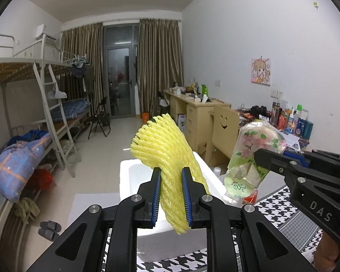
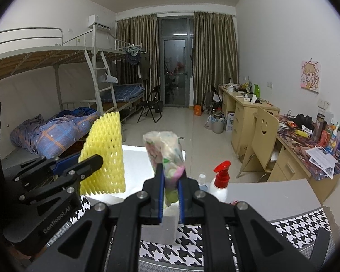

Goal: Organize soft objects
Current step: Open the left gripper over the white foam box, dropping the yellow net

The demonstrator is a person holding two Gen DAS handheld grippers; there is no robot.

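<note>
Dormitory room, recorded from two wrist views: bunk beds (image 2: 45, 72) along the left wall, brown curtains (image 2: 213, 59) flanking a glass balcony door (image 2: 175, 72) at the far end, wooden desks (image 2: 244, 111) and a smiley-face chair (image 2: 264, 136) along the right wall. Foreground: bench (image 2: 283, 195) partly covered by a black-and-white houndstooth cloth (image 2: 301, 229), with a white foam box (image 1: 127, 176) standing at its far edge. Item 1: yellow foam fruit net (image 1: 167, 158), clenched between the blue pads of the left tongs (image 1: 171, 195), held upright in the air above the box; its upper part fanned out and leaned to the left in the left wrist view. Item 2: soft plastic pack with floral print and green label (image 2: 167, 154), apparently tissues, grasped low down by the right tongs (image 2: 171, 190) and raised upright just to the right of the net, above the box's near right corner. The two items were held side by side, apart from each other. Item 3: white bottle with red pump top (image 2: 221, 181), standing on the bench just right of the box, with a small clear bottle (image 2: 201, 181) touching or just beside it.
</note>
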